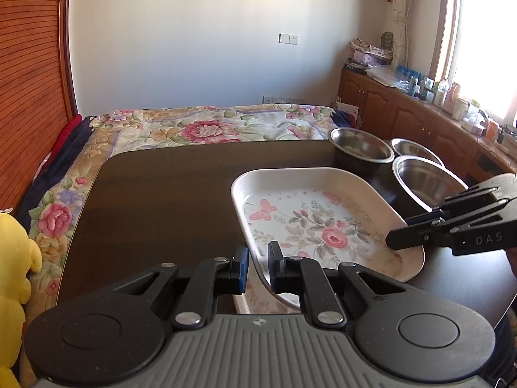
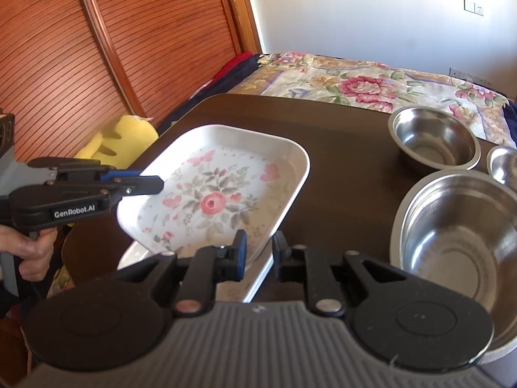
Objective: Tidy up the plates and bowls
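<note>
A white floral tray [image 1: 323,226] [image 2: 219,194] hangs tilted a little above the dark table [image 1: 161,194], held from both sides. My left gripper [image 1: 258,258] [image 2: 152,184] is shut on its near-left rim. My right gripper [image 2: 260,245] [image 1: 397,242] is shut on the opposite rim. Under the held tray lies a second similar tray [image 1: 255,304] [image 2: 135,255], mostly hidden. Three steel bowls stand to the right: a large one [image 2: 452,236] [image 1: 426,184], a medium one [image 2: 433,135] [image 1: 362,148] and a small one [image 2: 504,161] [image 1: 416,152].
A bed with a floral cover [image 1: 210,126] borders the table's far edge. A yellow plush toy [image 1: 13,258] [image 2: 129,132] sits at the table's left, before a wooden slatted door [image 2: 80,64]. A cluttered cabinet [image 1: 420,103] runs under the window. A hand [image 2: 32,252] grips the left tool.
</note>
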`<state>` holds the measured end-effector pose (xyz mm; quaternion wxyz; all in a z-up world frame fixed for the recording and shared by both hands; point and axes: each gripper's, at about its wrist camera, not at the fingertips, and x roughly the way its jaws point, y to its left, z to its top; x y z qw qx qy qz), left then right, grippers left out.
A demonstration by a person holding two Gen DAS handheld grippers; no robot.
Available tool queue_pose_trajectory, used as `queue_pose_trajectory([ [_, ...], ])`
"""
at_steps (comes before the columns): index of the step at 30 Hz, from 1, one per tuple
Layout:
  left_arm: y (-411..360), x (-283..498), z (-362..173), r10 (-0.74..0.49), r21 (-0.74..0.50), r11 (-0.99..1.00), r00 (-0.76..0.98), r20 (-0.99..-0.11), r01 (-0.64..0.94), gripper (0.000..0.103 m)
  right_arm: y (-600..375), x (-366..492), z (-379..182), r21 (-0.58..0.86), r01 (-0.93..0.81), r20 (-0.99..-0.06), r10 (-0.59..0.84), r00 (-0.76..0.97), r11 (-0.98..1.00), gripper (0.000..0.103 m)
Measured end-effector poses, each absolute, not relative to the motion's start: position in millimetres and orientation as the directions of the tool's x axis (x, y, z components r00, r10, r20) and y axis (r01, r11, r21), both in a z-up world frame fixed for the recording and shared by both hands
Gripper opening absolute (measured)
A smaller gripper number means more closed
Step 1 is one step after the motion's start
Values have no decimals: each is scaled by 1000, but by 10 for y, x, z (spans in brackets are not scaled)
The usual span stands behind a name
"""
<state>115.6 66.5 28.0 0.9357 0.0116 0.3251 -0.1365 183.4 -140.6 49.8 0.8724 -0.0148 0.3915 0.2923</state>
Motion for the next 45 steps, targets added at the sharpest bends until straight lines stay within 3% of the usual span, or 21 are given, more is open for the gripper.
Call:
queue_pose_trajectory([
  [45,688,845,-32,-233,-61,965,735,-637,253,14,-1334,1534,404,187,-561,-698,511,501,806,19],
])
